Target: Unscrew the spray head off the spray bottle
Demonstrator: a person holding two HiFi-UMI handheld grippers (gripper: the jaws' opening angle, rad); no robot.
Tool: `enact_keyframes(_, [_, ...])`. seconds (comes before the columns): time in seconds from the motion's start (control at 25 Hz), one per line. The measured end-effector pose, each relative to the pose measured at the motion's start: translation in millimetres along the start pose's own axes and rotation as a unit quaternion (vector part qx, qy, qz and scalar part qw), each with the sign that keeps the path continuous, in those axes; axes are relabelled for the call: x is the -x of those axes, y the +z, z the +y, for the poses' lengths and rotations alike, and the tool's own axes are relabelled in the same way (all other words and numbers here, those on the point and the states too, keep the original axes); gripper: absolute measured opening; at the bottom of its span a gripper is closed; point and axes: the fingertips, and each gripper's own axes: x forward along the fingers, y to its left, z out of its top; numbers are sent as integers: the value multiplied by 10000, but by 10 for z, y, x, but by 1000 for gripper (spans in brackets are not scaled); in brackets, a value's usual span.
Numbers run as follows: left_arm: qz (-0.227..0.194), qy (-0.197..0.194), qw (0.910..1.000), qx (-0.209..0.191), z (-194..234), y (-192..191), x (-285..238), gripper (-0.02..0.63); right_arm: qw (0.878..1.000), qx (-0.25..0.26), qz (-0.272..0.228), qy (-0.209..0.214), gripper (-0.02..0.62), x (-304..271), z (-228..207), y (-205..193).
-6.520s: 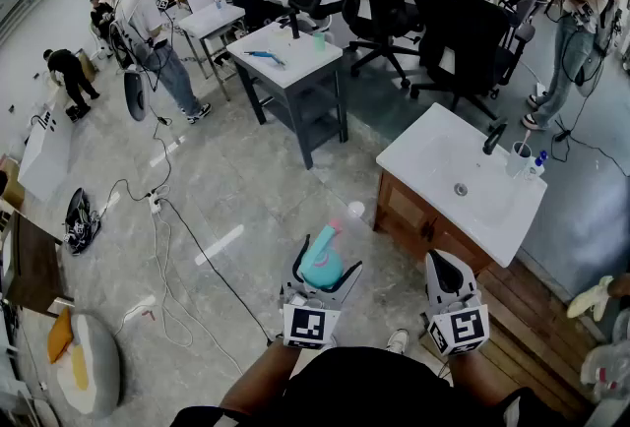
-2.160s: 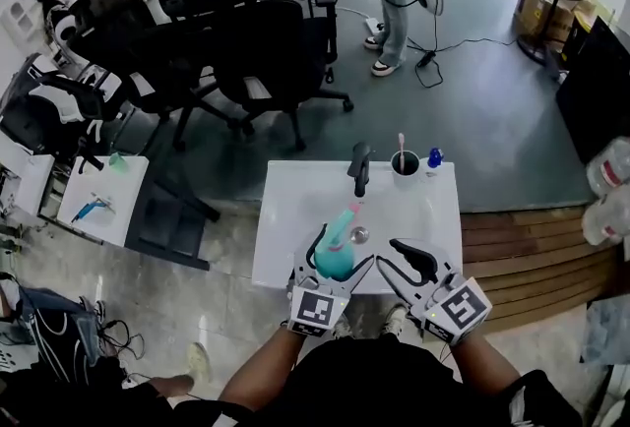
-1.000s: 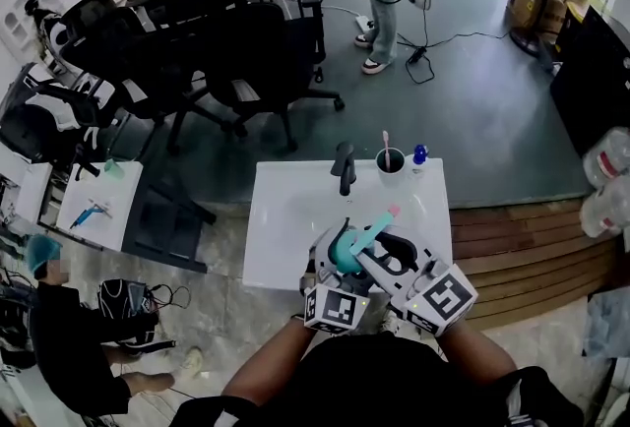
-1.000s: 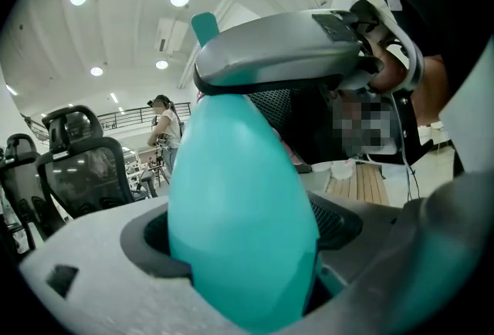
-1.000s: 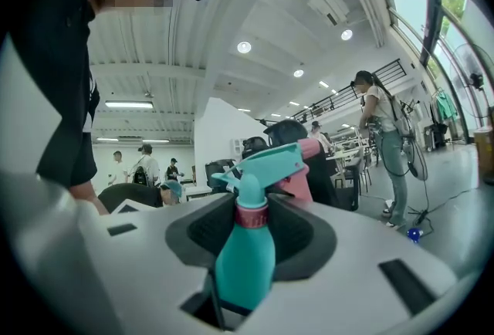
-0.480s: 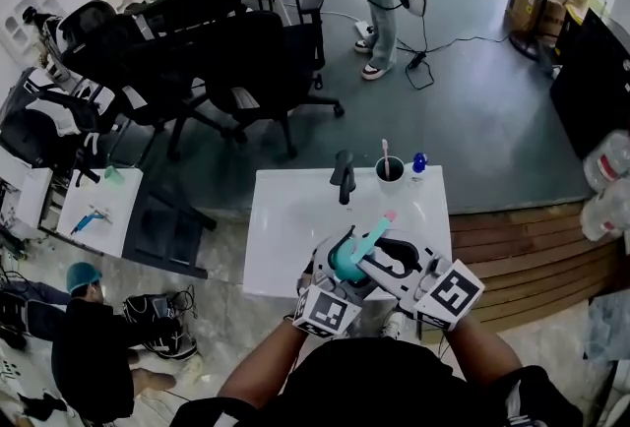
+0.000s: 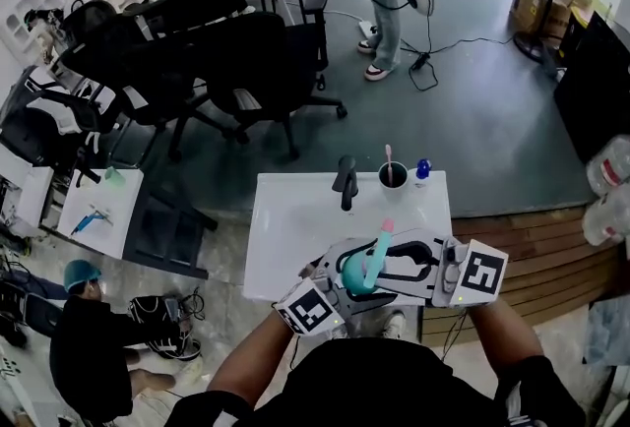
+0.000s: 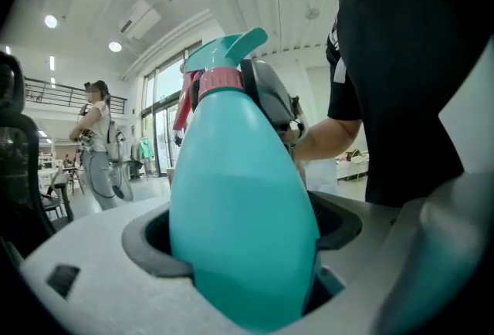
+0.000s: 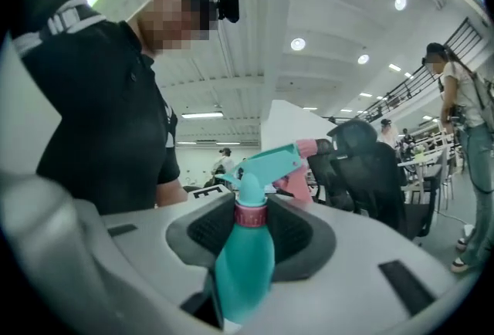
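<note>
While left tool [image 8: 241, 279] holds the spray bottle [image 8: 239, 187], right tool [image 9: 252, 245] grips its collar [image 9: 251, 214].

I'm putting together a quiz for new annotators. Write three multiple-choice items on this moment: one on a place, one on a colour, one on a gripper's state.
1. Where does the cup with the toothbrush stand?
A. On the white sink, right of the faucet
B. In a drawer
C. In a basket

2. What colour is the collar under the spray head?
A. Black
B. Pink
C. Yellow

3. The left gripper is:
A. open and empty
B. holding the cup
C. shut on the spray bottle

Answers: A, the head view shows it beside the faucet; B, the ring is pink; C, the teal body fills its jaws.
</note>
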Motion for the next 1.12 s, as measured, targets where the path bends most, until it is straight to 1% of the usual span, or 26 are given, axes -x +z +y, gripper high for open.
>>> enact_keyframes(0.12, [-224,-587,9980,11,-94,199,-9,459,9985,-70,16,550,135,34,53,80])
enact_keyframes(0.24, [-331,-1142,9928,137,-188,280,10,459,9941,-184,67,1066,135,43,87,147])
enact_keyframes(0.28, [-353,-1212,9918,193,-181,283,10,459,9931,-205,74,1150,135,34,71,159])
enact_keyframes(0.32, [-371,-1177,9920,250,-141,276,7,459,9930,-210,83,1156,137,20,36,157])
enact_keyframes(0.36, [-387,-1028,9935,308,-65,258,3,459,9939,-195,92,1086,140,3,-17,139])
enact_keyframes(0.4, [-401,-768,9955,375,49,228,2,459,9954,-148,67,948,142,-14,-88,114])
enact_keyframes(0.44, [-398,-406,9974,452,196,182,5,459,9973,-66,-13,738,156,-26,-182,89])
enact_keyframes(0.48, [-342,38,9981,519,366,113,16,459,9989,11,-143,442,225,-27,-299,65])
enact_keyframes(0.52, [-200,538,9969,540,542,22,34,459,9996,13,-293,60,257,-16,-428,44])
enact_keyframes(0.56, [14,1051,9932,498,706,-77,62,459,9983,-72,-437,-377,258,6,-553,17])
enact_keyframes(0.6, [248,1534,9869,429,849,-168,98,459,9949,-196,-552,-817,258,34,-661,-20])
enact_keyframes(0.64, [462,1959,9788,383,967,-244,141,459,9902,-311,-618,-1217,258,61,-746,-66])
enact_keyframes(0.72, [776,2602,9616,401,1134,-377,229,459,9807,-439,-610,-1803,250,82,-846,-153])
enact_keyframes(0.8, [982,3008,9475,468,1210,-517,291,459,9747,-489,-533,-2114,240,56,-870,-188])
enact_keyframes(0.88, [1138,3223,9387,450,1231,-605,307,460,9706,-599,-491,-2280,238,9,-869,-179])
enact_keyframes(1.0, [1293,3404,9307,342,1246,-644,299,460,9659,-747,-315,-2459,238,-71,-907,-198])
enact_keyframes(1.12, [1369,3510,9262,166,1253,-623,279,460,9623,-833,-149,-2587,238,-119,-966,-244])
